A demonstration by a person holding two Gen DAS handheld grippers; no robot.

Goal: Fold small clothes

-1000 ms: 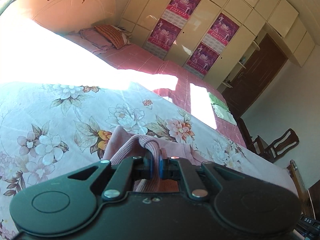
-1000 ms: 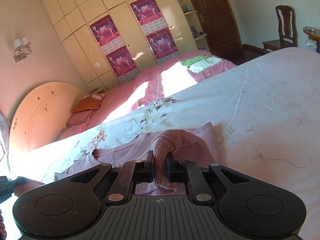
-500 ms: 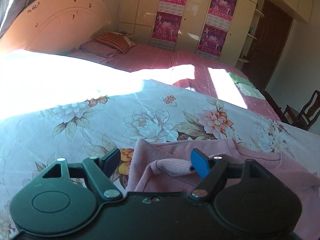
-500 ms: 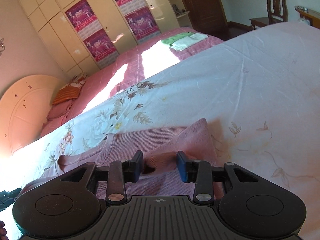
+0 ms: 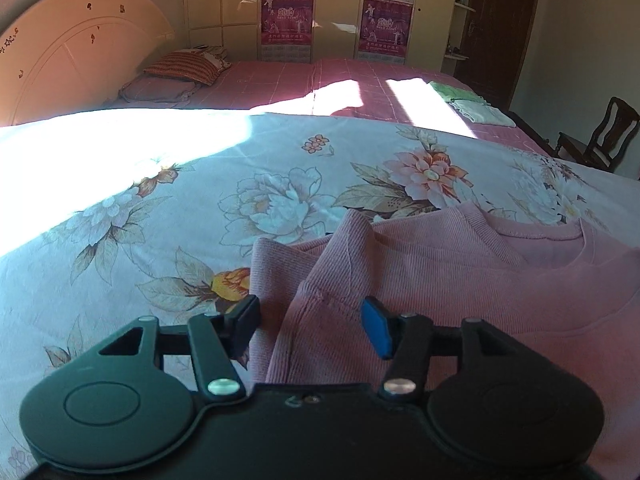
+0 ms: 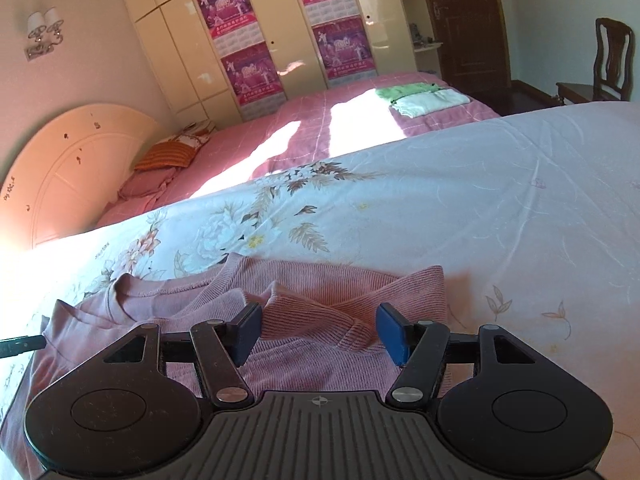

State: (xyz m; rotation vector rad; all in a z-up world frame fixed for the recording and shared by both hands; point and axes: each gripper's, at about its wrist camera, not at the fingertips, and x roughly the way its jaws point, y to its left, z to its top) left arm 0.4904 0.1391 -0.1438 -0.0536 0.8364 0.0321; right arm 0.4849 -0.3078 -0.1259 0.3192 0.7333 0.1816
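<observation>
A pink ribbed sweater (image 5: 460, 280) lies flat on the floral bedsheet (image 5: 160, 220), neckline to the right in the left wrist view. Its left sleeve is folded in over the body. My left gripper (image 5: 311, 324) hangs low over that sleeve edge. Its jaws are closing with the fabric between them, and the pads do not press it. In the right wrist view the sweater (image 6: 192, 292) has its right sleeve (image 6: 320, 304) folded across the chest. My right gripper (image 6: 319, 330) is over the sleeve's cuff, its jaws opening, and the cuff lies loose between the pads.
Behind the sheet lies a second bed with a pink cover (image 5: 320, 80), pillows (image 5: 180, 66) and a stack of folded green and white clothes (image 6: 424, 98). A wardrobe with posters (image 6: 248, 60), a dark door (image 5: 500, 28) and a wooden chair (image 6: 608, 64) line the back.
Both grippers were shut on pinched sweater fabric a second ago. Both have let go and sunk toward the bed, and the sleeves now lie folded on the sweater. The left jaws have narrowed again.
</observation>
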